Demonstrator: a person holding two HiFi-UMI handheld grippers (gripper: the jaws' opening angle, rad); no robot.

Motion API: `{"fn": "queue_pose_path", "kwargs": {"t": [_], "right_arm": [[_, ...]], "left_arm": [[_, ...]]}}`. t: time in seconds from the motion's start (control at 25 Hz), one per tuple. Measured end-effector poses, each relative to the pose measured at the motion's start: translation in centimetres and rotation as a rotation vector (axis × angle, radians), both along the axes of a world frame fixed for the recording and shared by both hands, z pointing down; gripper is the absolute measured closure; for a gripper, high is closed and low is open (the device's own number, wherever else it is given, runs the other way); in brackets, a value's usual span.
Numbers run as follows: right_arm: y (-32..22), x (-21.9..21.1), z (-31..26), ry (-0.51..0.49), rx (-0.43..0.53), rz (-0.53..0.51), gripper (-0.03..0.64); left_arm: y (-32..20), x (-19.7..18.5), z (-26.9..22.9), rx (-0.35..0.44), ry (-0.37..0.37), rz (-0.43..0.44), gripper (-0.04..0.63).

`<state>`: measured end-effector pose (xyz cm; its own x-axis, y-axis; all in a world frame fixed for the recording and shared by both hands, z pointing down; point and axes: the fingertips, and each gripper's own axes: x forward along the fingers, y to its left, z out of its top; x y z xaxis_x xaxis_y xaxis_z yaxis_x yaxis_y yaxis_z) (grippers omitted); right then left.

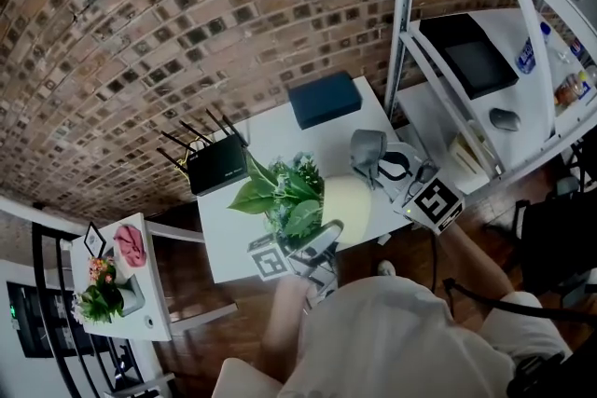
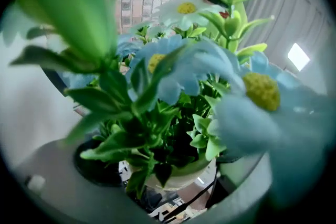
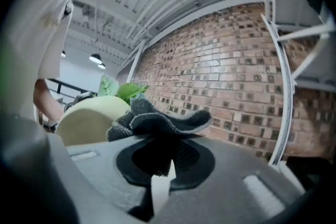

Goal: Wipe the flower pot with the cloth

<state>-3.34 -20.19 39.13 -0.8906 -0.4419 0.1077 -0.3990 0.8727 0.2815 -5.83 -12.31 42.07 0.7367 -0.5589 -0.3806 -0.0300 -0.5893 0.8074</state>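
Holds flower pot (image 1: 347, 205) tipped over the white table's (image 1: 227, 240) near edge, left gripper (image 1: 325, 234) half-spread, clamped on it. Pinches cloth (image 1: 368, 152) in closed right gripper (image 3: 157, 176) above the table's right edge. Risks dropping the flower pot through hard rubbing against that grip.

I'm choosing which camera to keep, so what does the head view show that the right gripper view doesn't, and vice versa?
Only the head view: the black router with antennas, the dark blue rectangular box, the white table. Only the right gripper view: hanging ceiling lamps. Both: the cream round flower pot, the grey woven cloth, green leaves, the brick wall.
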Motion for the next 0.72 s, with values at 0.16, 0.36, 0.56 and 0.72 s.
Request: {"fn": "queue_pose_path", "kwargs": {"t": [0.16,0.36,0.56,0.72], "right_arm": [[-0.4,0.2,2.2,-0.055,-0.109,0.001,0.614],[1.5,-1.2,4.0,-0.008,-0.131,-0.035,0.614],[3.9,-2.0,5.0,0.018,-0.142,-0.073,0.614],[6.6,-2.7,4.4,0.075,-0.123,-0.129,0.614]], "left_arm": [[0.6,-0.2,-1.5,-0.024,0.225,0.044,0.057],[-0.1,-1.6,-3.1,-0.044,0.399,0.0,0.056],[-1.3,-4.3,-3.8,-0.017,0.409,-0.076,0.057],[-2.3,-6.2,-3.5,-0.034,0.409,-0.142,0.057]]}}
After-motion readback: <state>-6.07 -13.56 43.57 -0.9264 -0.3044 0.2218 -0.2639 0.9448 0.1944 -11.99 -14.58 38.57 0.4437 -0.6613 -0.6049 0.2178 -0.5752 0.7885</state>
